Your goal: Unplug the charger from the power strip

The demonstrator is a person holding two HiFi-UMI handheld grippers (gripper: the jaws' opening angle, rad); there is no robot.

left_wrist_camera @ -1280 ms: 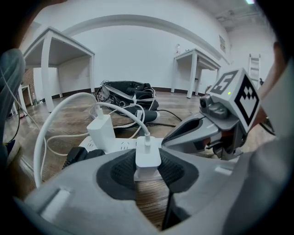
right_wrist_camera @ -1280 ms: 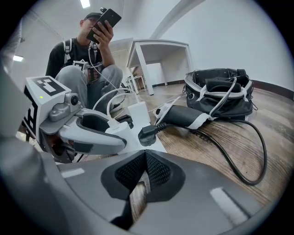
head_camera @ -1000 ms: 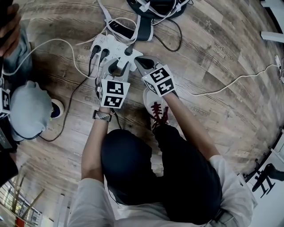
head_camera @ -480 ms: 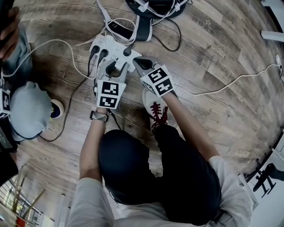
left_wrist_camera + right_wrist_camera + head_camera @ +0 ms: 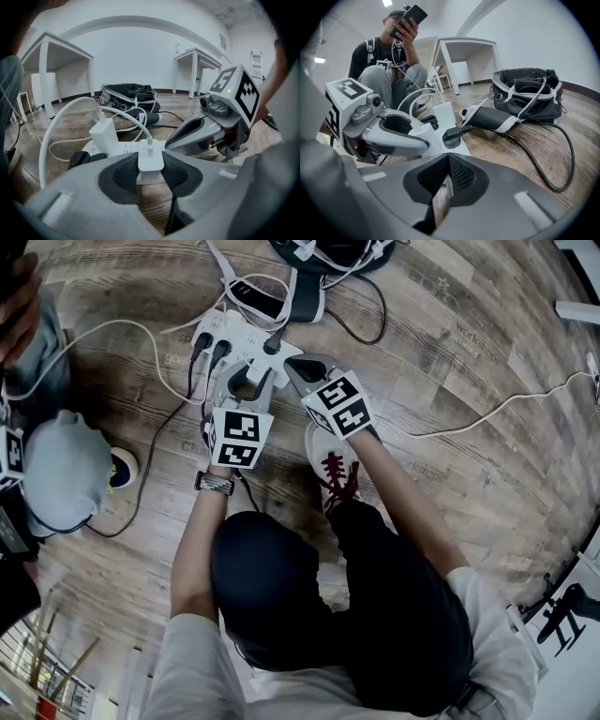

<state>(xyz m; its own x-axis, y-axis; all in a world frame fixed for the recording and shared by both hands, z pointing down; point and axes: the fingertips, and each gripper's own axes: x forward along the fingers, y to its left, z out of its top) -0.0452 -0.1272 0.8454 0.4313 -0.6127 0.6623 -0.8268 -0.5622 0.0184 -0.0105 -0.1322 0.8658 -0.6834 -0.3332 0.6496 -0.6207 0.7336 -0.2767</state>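
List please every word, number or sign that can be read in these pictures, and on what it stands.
Nothing reads with certainty.
On the floor: faint print, too blurred to read.
On the marker cubes of the left gripper and right gripper: square patterns only, no words.
On the charger and power strip: no label visible.

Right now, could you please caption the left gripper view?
Left gripper clamps a white charger plugged into the power strip; right gripper alongside.

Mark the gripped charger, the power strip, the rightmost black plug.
gripped charger [image 5: 150, 161]: left gripper view, front face.
power strip [image 5: 244, 337]: head view, bare top.
rightmost black plug [image 5: 451, 137]: right gripper view, body.
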